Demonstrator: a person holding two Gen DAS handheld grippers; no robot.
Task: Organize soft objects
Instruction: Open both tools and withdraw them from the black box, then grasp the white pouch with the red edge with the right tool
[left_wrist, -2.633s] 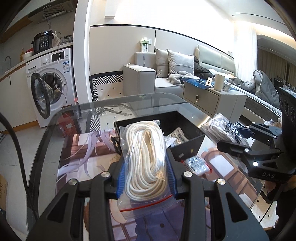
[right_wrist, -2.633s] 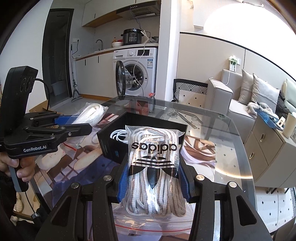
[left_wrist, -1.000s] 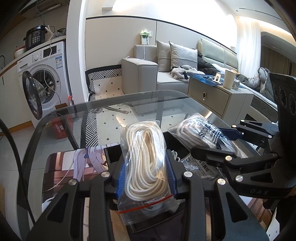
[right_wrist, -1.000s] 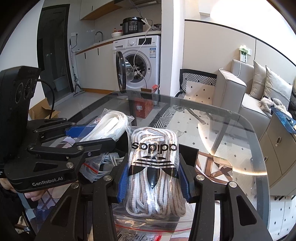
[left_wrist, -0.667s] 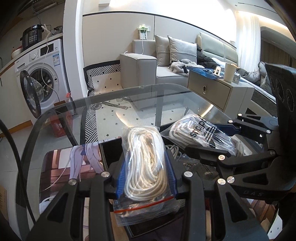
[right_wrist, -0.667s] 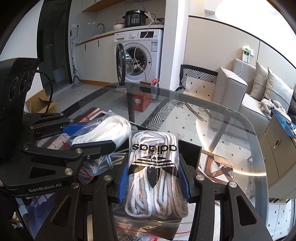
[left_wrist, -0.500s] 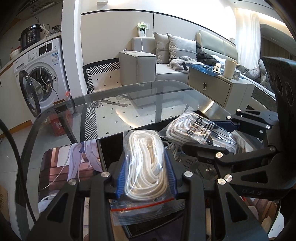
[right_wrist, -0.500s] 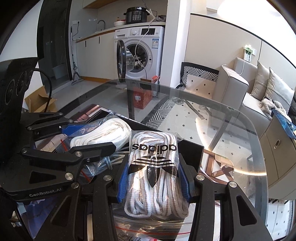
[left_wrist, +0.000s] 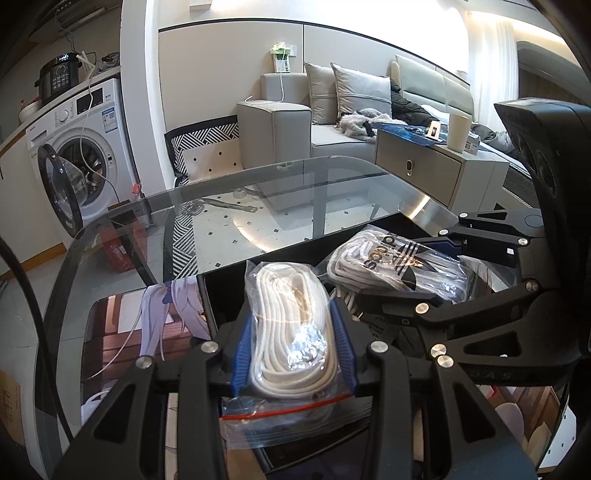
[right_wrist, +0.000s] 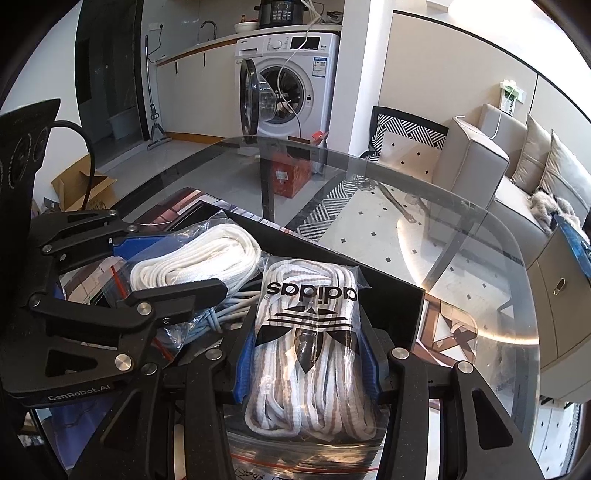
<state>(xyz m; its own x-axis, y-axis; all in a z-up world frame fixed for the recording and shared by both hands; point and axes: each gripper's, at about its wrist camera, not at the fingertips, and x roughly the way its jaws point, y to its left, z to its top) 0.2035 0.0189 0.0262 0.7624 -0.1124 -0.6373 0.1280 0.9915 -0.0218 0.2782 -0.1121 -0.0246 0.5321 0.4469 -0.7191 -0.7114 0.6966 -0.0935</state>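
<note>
Much of the black box (left_wrist: 225, 291) is hidden: in the left wrist view only its far wall and a strip of the near rim show past the two tools, and in the right wrist view its near part lies under the right gripper (right_wrist: 306, 354). What sits at the bottom is hard to read (pale blue-grey cord (right_wrist: 221, 314) and a printed packet, half covered). The left gripper (left_wrist: 293, 343) has its blue pads either side of a zip bag of cream rope (left_wrist: 291, 328); its jaws are opening, though the pads look to touch the bag yet. The bag's red-striped mouth hangs out behind the fingers, over the box's near edge. The right gripper pinches a zip bag of white-and-brown laces with a black logo (right_wrist: 310, 354), whose lower end is cut off by the frame. Both bags are over the open box, which stands on a printed mat (left_wrist: 147, 325) on the glass table (left_wrist: 295, 184), towards its near edge. Compared with half a second earlier, both bags sit lower in the box and closer side by side, and the left pads have eased slightly apart; a second earlier the bags were clearly above the rim.
</note>
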